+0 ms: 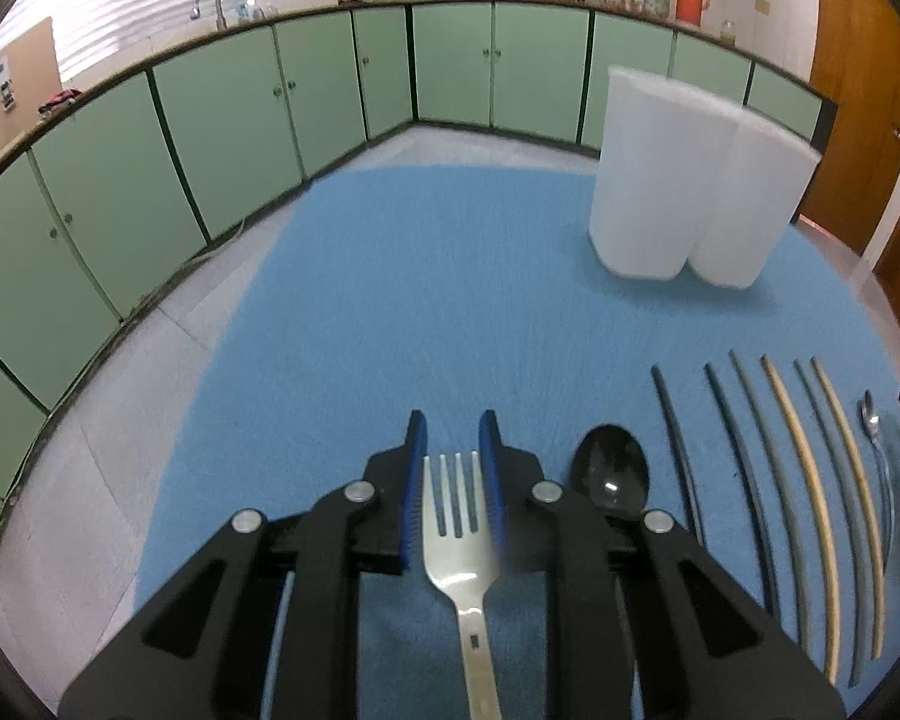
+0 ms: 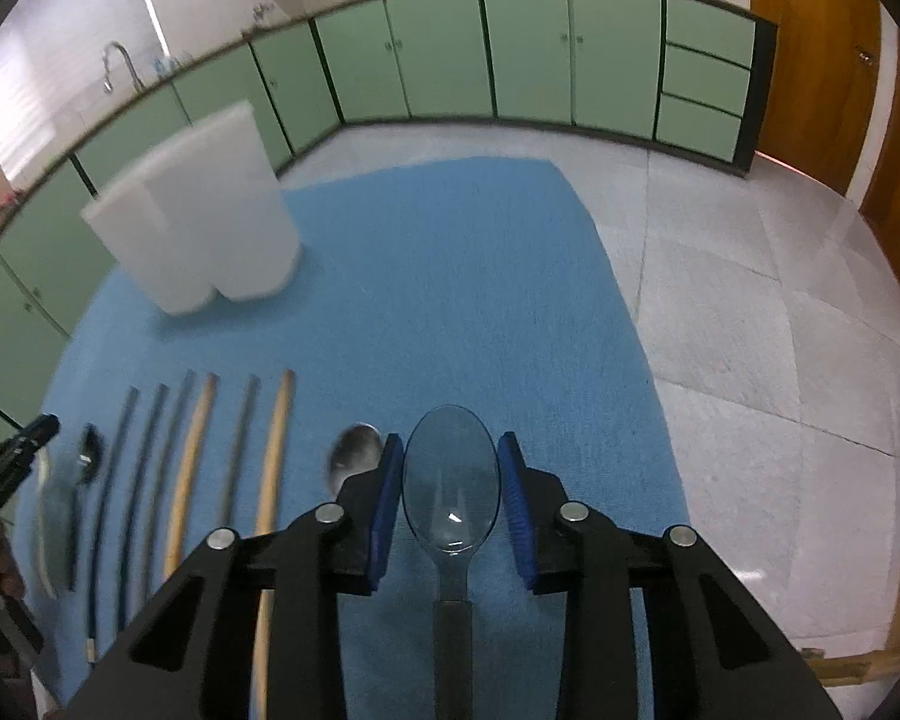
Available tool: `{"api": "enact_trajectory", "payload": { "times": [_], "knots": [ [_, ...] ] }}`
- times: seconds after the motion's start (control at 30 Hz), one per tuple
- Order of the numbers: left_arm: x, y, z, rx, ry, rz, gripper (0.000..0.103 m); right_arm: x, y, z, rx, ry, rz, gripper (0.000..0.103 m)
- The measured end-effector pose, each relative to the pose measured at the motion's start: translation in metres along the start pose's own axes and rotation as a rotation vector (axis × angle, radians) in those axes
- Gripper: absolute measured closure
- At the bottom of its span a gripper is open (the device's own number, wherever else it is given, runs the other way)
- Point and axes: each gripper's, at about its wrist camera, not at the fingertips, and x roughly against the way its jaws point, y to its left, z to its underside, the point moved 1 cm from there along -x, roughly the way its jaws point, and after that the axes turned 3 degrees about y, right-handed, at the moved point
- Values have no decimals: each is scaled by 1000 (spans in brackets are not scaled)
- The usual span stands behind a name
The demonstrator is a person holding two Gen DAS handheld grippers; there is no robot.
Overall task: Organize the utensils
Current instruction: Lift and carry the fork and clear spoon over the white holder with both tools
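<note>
In the left wrist view my left gripper [image 1: 453,429] straddles a steel fork [image 1: 459,546] on the blue mat [image 1: 420,300]; the blue pads press against the fork's head. A black spoon [image 1: 611,468] lies just right of it, then several chopsticks [image 1: 804,480] and a small steel spoon [image 1: 876,450]. In the right wrist view my right gripper [image 2: 450,450] is around a clear blue plastic spoon [image 2: 450,480], with the pads at the bowl's sides. Two white holder cups [image 1: 690,180] stand at the far right; they also show in the right wrist view [image 2: 198,210].
Chopsticks [image 2: 222,468] and a steel spoon [image 2: 354,450] lie left of the right gripper. The other gripper [image 2: 12,462] shows at the left edge. Green cabinets [image 1: 270,96] ring the tiled floor [image 2: 750,300]; a wooden door [image 2: 810,60] is at right.
</note>
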Motion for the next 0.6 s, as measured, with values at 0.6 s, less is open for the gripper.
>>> {"api": "enact_trajectory", "payload": {
  "times": [0.6],
  "knots": [
    [101, -3, -26, 13, -332, 22, 87, 116, 27, -15, 71, -305, -131, 71]
  ]
}}
